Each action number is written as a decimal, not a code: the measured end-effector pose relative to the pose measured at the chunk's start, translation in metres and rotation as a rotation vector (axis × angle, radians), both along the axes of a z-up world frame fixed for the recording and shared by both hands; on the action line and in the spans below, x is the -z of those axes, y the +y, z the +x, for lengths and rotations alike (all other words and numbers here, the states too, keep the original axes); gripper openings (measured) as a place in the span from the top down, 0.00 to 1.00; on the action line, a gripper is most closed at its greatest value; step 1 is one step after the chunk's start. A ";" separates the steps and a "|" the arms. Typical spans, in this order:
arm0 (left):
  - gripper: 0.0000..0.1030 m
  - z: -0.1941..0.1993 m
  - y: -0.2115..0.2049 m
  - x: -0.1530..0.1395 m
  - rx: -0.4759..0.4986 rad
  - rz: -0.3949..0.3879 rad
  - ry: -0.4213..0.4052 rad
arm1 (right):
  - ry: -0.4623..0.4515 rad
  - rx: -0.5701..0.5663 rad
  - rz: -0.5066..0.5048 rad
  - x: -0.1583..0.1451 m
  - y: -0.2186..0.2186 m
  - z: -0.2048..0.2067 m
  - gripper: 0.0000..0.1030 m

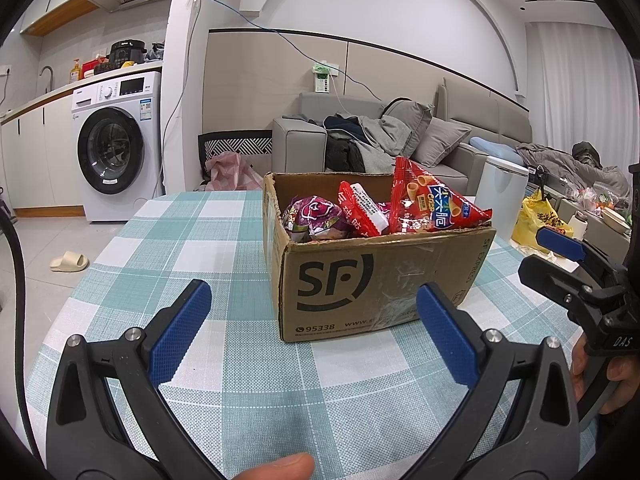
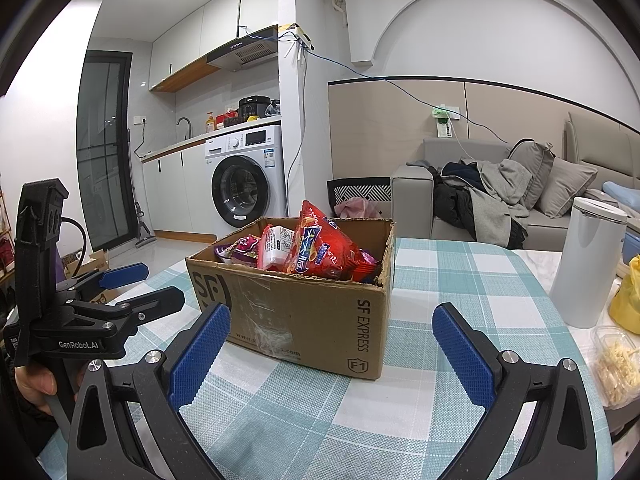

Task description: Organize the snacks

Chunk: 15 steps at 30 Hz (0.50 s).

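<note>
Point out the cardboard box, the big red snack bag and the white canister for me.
cardboard box (image 1: 352, 288): left wrist view, front wall by the logo.
big red snack bag (image 1: 432, 204): left wrist view, printed front.
white canister (image 2: 588, 264): right wrist view, side wall.

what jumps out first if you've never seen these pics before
A brown cardboard box printed with a big black SF logo sits mid-table on a teal checked tablecloth, stuffed with snack packets. The tall red crisp bag pokes above its rim beside a purple packet. In the foreground both tools hang wide open and empty before the box: the left tool and the right tool.
</note>
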<state>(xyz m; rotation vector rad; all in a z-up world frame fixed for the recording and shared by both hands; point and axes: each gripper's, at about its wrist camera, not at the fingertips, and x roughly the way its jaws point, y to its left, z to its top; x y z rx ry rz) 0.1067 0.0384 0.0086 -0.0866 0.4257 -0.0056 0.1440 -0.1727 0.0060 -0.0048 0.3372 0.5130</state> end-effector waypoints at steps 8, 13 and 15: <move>0.01 0.000 0.000 0.000 0.001 0.001 -0.001 | 0.000 -0.001 -0.002 0.000 0.000 0.000 0.00; 0.01 0.000 0.000 0.000 0.003 -0.001 0.000 | 0.000 -0.001 -0.003 -0.001 0.000 0.001 0.00; 0.01 0.000 0.000 0.000 0.008 -0.001 -0.004 | 0.001 -0.002 -0.004 -0.001 0.000 0.002 0.00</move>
